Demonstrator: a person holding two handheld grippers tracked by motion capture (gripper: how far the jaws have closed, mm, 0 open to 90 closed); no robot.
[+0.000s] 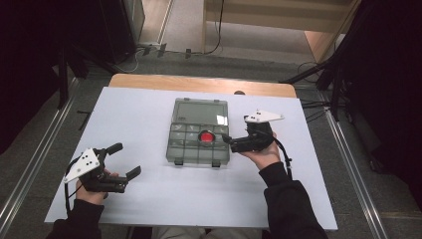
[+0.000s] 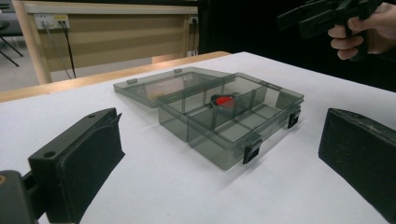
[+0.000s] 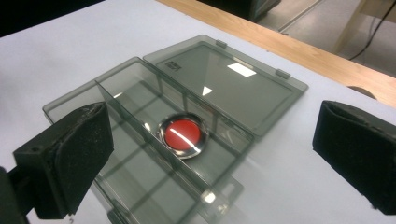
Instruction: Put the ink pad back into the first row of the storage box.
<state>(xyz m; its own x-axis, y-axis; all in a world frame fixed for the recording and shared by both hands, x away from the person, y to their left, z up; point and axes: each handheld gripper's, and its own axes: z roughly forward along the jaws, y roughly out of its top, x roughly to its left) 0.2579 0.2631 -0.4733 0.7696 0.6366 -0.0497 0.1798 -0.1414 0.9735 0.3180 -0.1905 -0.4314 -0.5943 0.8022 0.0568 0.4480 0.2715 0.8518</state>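
- My right gripper [image 1: 230, 141] is wide open, holding nothing, beside the clear box [image 1: 198, 133].
- A red round thing [image 3: 183, 133], maybe a badge, lies inside.
- My left gripper [image 1: 125, 160] is wide open too.

- The left hand [image 1: 92, 191] grips the left claw [image 1: 125, 160] low over the near left of the surface [image 1: 149, 199], forearm coming in from the bottom edge.
- Its jaws stand wide apart with nothing between them, pointing right and slightly away.
- The right hand [image 1: 261, 152] holds the right claw [image 1: 228, 139] higher up at the right, pointing left.
- Its jaws gape wide with nothing between them.
- Both sleeves are dark.
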